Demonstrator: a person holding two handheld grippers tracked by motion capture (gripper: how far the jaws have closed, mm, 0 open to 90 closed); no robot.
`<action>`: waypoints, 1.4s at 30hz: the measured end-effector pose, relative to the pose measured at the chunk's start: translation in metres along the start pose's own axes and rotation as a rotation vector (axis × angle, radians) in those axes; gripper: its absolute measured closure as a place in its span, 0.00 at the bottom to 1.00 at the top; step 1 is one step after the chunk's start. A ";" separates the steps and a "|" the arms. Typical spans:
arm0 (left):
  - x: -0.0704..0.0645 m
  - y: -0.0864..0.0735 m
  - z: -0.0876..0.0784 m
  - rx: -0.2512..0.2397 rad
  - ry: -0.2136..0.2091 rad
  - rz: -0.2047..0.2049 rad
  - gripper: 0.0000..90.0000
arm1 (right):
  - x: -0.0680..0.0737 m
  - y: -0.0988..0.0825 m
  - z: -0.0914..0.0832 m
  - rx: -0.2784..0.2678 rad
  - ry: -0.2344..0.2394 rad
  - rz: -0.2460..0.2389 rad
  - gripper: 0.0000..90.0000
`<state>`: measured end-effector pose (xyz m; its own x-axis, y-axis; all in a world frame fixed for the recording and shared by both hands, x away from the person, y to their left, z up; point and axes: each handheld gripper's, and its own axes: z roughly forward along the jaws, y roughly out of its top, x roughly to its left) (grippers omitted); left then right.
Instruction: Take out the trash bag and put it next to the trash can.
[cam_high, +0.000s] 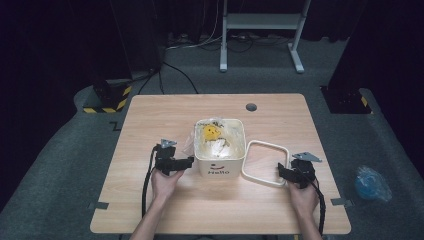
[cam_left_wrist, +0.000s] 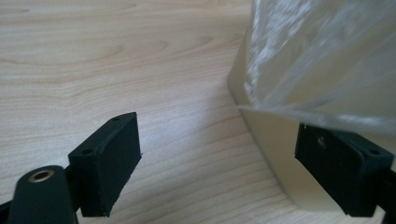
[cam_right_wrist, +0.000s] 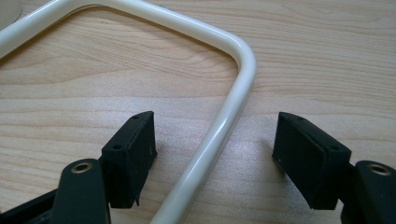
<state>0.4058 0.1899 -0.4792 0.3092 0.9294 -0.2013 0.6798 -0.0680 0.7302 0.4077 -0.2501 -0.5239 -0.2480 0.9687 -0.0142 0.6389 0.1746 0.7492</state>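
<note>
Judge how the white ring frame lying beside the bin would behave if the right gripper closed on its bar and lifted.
The ring frame looks rigid, so it probably keeps its shape. Its glossy rounded bar may slip or swivel between the right gripper fingers. Thin and hollow in outline, it is likely light.

A lab-like recording room: black curtains (cam_high: 60, 45), grey carpet (cam_high: 60, 165), hazard-striped stand bases (cam_high: 107, 100).

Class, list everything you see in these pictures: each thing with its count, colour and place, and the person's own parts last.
table: one, light wood, centre.
bin: one, cream, marked "Hello", mid-table.
bag: one, clear plastic, lining the bin, holding something yellow.
ring: one, cream frame, flat on the table right of the bin.
blue bag: one, on the floor, right.
stand: one, white, behind the table.
left hand-held gripper: black, open, at the bin's left wall.
right hand-held gripper: black, open, astride the ring.
</note>
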 end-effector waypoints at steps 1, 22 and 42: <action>0.000 0.001 -0.001 -0.011 -0.015 -0.009 0.17 | 0.000 0.000 0.000 0.000 0.000 0.000 0.33; -0.014 0.040 -0.030 -0.103 -0.054 -0.006 0.30 | 0.000 0.000 0.000 0.000 0.000 -0.001 0.33; -0.048 0.075 -0.042 -0.144 -0.075 0.070 0.28 | 0.000 0.000 0.000 0.000 0.000 -0.001 0.33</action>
<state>0.4144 0.1552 -0.3872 0.4046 0.8943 -0.1912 0.5544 -0.0736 0.8290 0.4076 -0.2500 -0.5239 -0.2485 0.9685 -0.0151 0.6388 0.1755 0.7491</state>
